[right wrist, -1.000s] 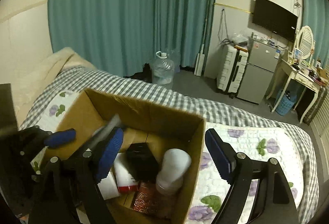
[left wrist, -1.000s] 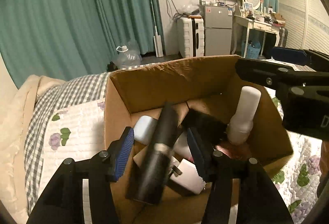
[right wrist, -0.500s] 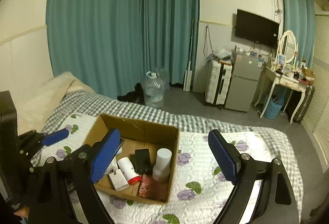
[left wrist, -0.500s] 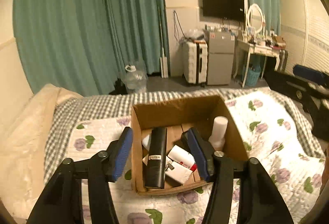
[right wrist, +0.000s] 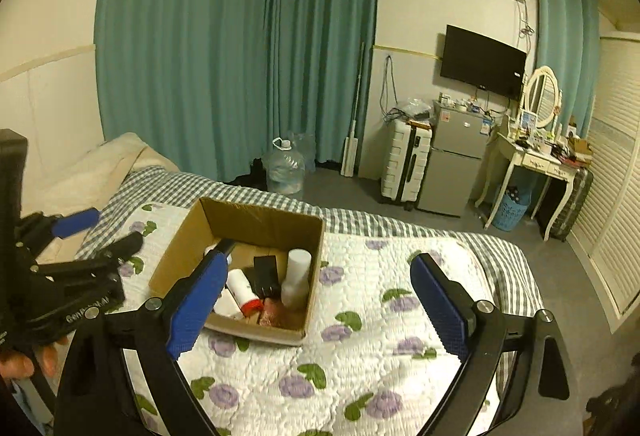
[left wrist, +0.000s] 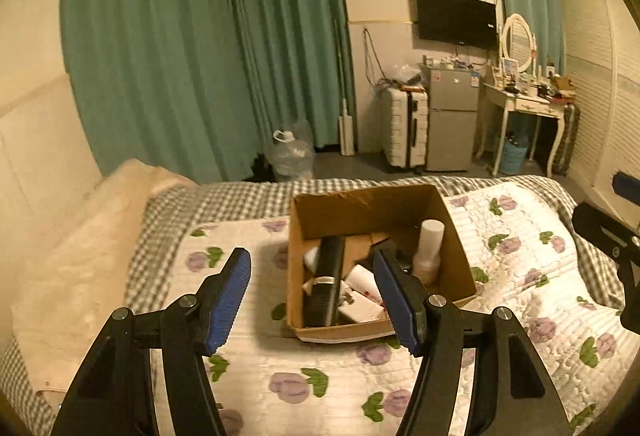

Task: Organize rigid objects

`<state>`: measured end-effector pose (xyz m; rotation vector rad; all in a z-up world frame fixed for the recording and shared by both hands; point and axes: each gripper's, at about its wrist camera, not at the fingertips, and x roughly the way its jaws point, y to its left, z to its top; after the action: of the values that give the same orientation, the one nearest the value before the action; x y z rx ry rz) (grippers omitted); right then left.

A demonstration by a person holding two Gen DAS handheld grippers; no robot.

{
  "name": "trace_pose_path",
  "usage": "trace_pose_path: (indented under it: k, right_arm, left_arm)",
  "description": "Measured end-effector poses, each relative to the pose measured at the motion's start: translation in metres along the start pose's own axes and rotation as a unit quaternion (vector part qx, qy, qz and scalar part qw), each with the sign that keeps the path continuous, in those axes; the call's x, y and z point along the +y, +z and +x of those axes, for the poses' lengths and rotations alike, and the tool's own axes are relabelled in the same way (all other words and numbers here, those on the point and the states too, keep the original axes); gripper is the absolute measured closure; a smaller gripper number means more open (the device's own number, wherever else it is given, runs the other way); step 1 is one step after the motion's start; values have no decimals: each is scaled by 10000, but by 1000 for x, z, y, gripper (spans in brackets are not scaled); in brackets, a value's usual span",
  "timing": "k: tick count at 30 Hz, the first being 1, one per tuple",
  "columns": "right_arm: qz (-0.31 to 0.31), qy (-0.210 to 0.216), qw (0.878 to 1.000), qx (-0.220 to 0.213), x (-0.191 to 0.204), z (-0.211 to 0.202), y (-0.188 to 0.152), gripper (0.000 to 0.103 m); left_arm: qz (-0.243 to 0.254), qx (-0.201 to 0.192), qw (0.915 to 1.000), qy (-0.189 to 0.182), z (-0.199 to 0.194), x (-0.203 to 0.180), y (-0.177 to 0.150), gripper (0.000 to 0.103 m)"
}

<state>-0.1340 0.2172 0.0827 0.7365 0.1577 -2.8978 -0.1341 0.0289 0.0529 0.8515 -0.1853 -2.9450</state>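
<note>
Your left gripper (left wrist: 312, 276) has its blue-padded fingers (left wrist: 228, 300) spread wide with nothing between them, hanging above the flowered white quilt (left wrist: 304, 376). Your right gripper (right wrist: 320, 300) is spread even wider, also carrying nothing, its blue pads (right wrist: 438, 306) framing the quilt from above.

Just past your left fingertips sits the open brown cardboard box (left wrist: 360, 204), resting on the quilt. Inside it, a long black rectangular case (left wrist: 326, 284) lies along the left wall. A white cylindrical bottle (left wrist: 429, 248) stands upright near the right wall. Between them lies a white tube with a red end (right wrist: 242, 292), on its side. A small black boxy item (right wrist: 266, 272) leans behind it; what exactly it is, you can't quite make out in this dim light. Something reddish and patterned (right wrist: 274, 316) sits at the box's near corner.

Beyond the box, a grey-and-white checked blanket (left wrist: 240, 196) runs across the bed, with a cream pillow (left wrist: 80, 236) at the left. Teal curtains (left wrist: 200, 36) hang behind, and a clear water jug (left wrist: 290, 156) sits on the floor.
</note>
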Motion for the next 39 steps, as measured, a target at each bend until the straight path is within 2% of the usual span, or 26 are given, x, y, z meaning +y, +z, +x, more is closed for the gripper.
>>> trace_pose_path:
  k: [3,6,8,12,19,22,27,33,35,37,39]
  right_arm:
    - [93,8,9999,48,-8,-4,-10,10]
    - [176,-5,9998,111,-10,-4,-21,10]
    - [227,-6,9996,181,-11,-1,-29,10]
    - [359,21,9989,295,-17,7,-43,10]
    - [449,78,9989,143,-13,11,-57,10]
    - [418,82,9990,167,-10,14,-61,10]
    - [350,77,9989,315,2,27,-66,10]
    - [175,52,9989,422,15,36,-71,10]
    - [137,50,9988,477,19,39,-73,10]
    - [90,27,9985,535,21,41,-75,10]
    - [36,-32,9980,626,23,45,-78,10]
  left_arm:
    - [-25,-160,9996,217,-9,1,-1,36]
    - [28,-219,9995,244,-16,1,-4,36]
    - [106,-420,9987,283,-23,-1,-7,36]
    - [96,-538,9984,158,-26,-3,-8,36]
    - [178,-749,9970,88,-23,-3,-20,36]
    - [293,-727,9968,186,-16,-3,-31,36]
    - [316,-714,9969,63,-8,-3,-41,36]
    - [101,-705,9975,46,-8,7,-42,36]
    - [43,-730,9971,201,-8,9,-41,36]
    - [-30,-640,9976,273,-5,12,-41,36]
    - [-172,-478,9986,152,-1,17,-40,36]
